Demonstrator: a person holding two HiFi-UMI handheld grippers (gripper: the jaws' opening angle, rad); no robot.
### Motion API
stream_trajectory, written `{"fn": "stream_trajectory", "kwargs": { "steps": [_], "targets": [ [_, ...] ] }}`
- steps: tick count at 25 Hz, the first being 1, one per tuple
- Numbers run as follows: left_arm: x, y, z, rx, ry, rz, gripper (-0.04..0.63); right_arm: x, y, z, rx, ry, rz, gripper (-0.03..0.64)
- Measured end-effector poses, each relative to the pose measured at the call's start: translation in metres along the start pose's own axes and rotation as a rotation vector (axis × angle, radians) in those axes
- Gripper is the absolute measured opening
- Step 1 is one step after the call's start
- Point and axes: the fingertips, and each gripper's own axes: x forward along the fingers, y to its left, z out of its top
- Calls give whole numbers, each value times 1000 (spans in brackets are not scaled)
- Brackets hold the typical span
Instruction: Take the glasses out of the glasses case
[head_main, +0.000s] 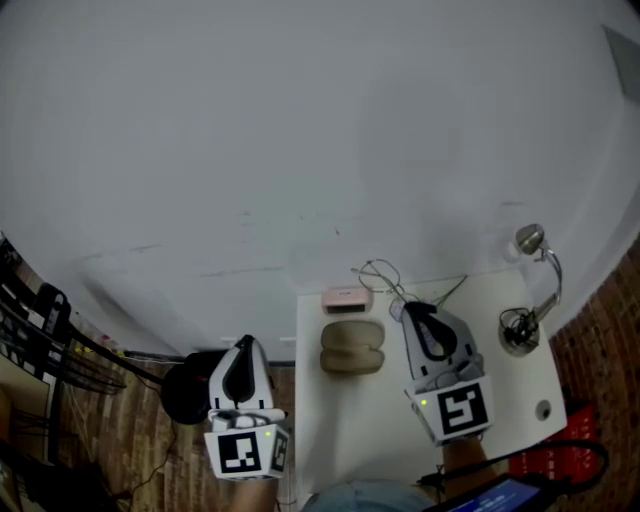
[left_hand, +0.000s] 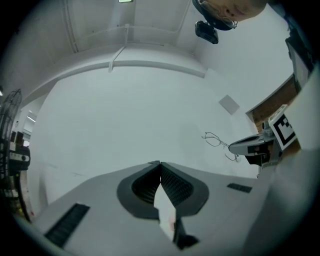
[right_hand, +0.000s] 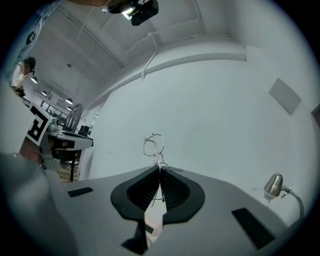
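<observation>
Far left, off the left edge of the tabletop (head_main: 360, 440) and over the floor: left claw (head_main: 243, 348), jaws pressed together on nothing. On the tabletop toward its far edge: tan glasses case (head_main: 352, 347), pink box (head_main: 346, 298) just behind. Right of the case: right claw (head_main: 415, 308), clamped on the wire glasses (head_main: 382, 272), frame jutting past the tips toward the white wall, clear of the case. Near the right edge: lamp (head_main: 518, 333). Open tabletop on the near side.

The table (head_main: 330, 440) is white, the glasses case (head_main: 352, 347) tan, the box (head_main: 346, 298) pink, the lamp (head_main: 530, 240) silver, the glasses (right_hand: 157, 160) grey wire, and the left gripper (head_main: 243, 345) and right gripper (head_main: 414, 308) pale grey with black-and-white square markers.
</observation>
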Motion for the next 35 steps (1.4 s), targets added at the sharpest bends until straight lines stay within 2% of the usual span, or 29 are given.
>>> {"fn": "stream_trajectory", "kwargs": {
  "steps": [10, 35],
  "targets": [
    [3, 3, 29, -17, -64, -19, 6, -13, -6, 36, 12, -75, -65, 28],
    [3, -4, 27, -21, -58, -29, 6, -23, -5, 37, 14, -93, -82, 26]
  ]
}}
